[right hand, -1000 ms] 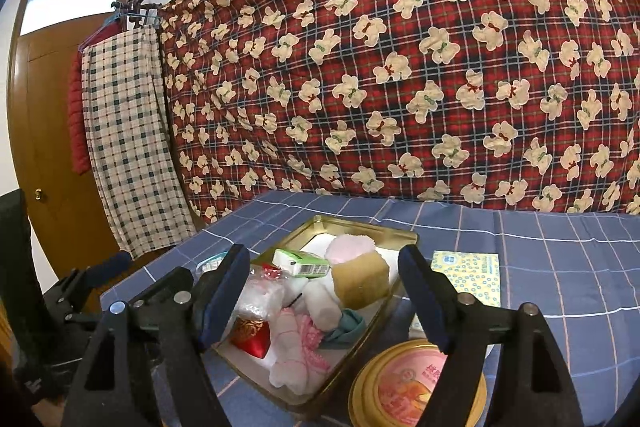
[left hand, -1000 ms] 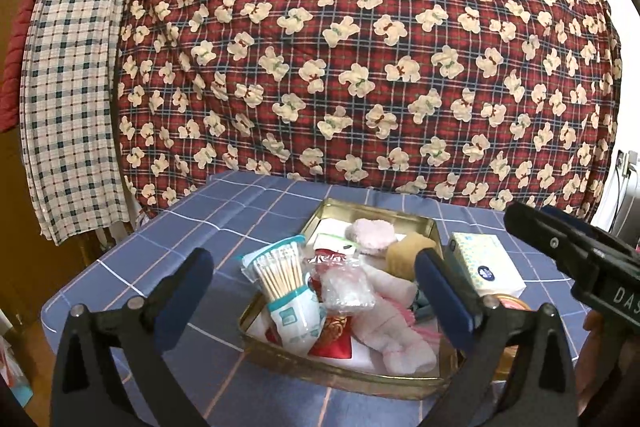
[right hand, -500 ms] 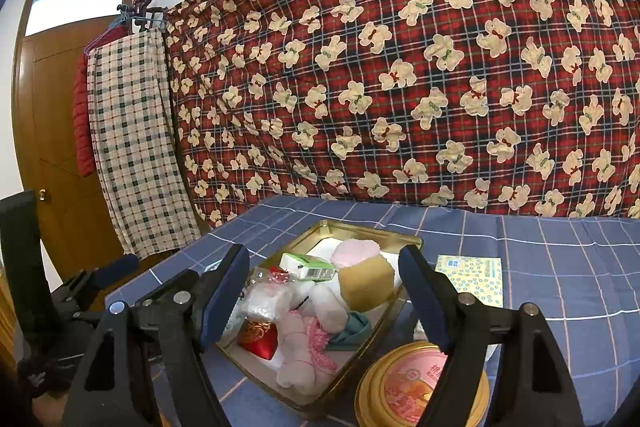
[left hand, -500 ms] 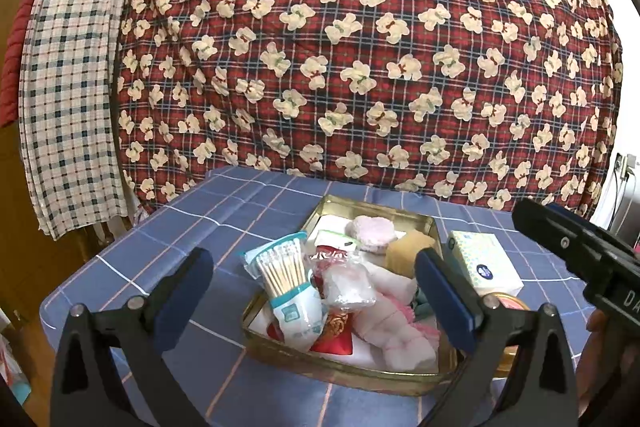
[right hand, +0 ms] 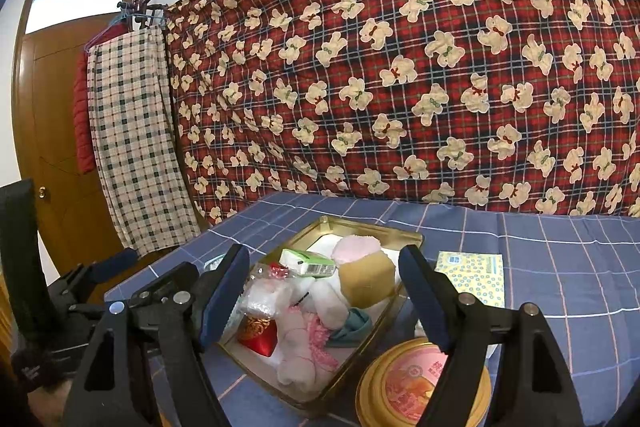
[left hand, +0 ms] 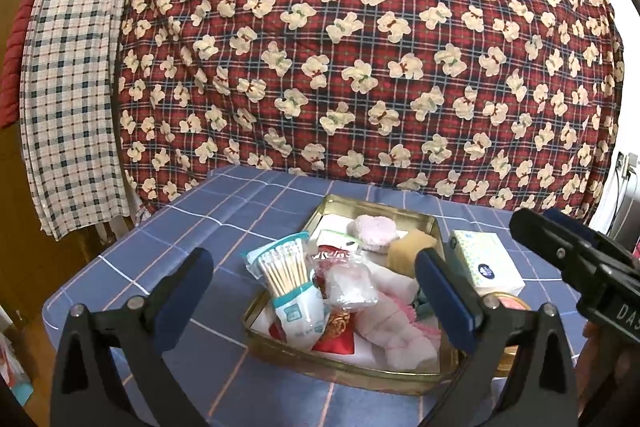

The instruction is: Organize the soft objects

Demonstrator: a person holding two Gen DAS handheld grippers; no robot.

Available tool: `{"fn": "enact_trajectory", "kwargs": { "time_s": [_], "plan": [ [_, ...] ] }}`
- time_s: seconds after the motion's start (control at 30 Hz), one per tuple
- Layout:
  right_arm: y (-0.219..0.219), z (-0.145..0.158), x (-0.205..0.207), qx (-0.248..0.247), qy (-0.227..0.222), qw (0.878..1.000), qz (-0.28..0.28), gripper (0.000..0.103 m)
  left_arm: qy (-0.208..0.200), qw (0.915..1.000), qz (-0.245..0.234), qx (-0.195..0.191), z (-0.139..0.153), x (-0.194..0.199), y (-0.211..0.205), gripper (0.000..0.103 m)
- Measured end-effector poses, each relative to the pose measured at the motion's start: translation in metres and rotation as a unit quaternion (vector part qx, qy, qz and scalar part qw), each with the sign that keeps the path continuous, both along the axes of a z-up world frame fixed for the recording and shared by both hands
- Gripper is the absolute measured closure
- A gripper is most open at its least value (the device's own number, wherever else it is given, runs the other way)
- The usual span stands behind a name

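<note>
A gold tin tray sits on the blue checked tablecloth. It holds a pack of cotton swabs, a clear bag of white cotton, a pink round puff, a yellow sponge, a red pouch, white-pink socks and a green cloth. My left gripper is open and empty, held above the tray's near edge. My right gripper is open and empty over the tray; it also shows at the right of the left wrist view.
A tissue pack lies right of the tray. A round gold tin lid sits at the front right. A red bear-print quilt hangs behind the table. A checked cloth hangs by the door at left.
Both grippers have drawn back and risen slightly, so the tray sits a little lower and farther in both views. Both stay open and empty.
</note>
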State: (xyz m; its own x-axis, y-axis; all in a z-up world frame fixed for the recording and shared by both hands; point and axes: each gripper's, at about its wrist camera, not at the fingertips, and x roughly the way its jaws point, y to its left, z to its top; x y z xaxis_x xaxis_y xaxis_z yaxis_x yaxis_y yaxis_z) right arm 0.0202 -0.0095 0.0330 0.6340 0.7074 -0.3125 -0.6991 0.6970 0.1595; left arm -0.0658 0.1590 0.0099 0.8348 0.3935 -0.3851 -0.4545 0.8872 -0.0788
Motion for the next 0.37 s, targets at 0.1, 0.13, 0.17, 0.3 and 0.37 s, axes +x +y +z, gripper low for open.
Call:
{"fn": "enact_trajectory", "kwargs": {
  "time_s": [0.1, 0.13, 0.17, 0.3, 0.37],
  "plan": [
    [0.0008, 0.0001, -0.0024, -0.001, 0.002, 1.0, 0.0, 0.024, 0.001, 1.0, 0.0, 0.001, -0.0022, 0.0011, 0.0009, 0.001],
    [0.0013, -0.0011, -0.0019, -0.001, 0.002, 1.0, 0.001, 0.024, 0.001, 1.0, 0.003, 0.005, -0.0025, 0.0013, 0.0007, 0.001],
    [0.0013, -0.0011, -0.0019, -0.001, 0.002, 1.0, 0.001, 0.024, 0.002, 1.0, 0.002, 0.007, -0.0027, 0.0015, 0.0007, 0.001],
    [0.0021, -0.0022, -0.0045, -0.005, 0.001, 1.0, 0.002, 0.024, 0.001, 0.9999, 0.0, 0.014, -0.002, 0.0016, -0.0014, 0.001],
    [0.0025, -0.0038, -0.0054, -0.005, 0.001, 1.0, 0.002, 0.024, 0.001, 0.9999, -0.005, 0.011, -0.0007, 0.0014, -0.001, 0.001]
  ]
}}
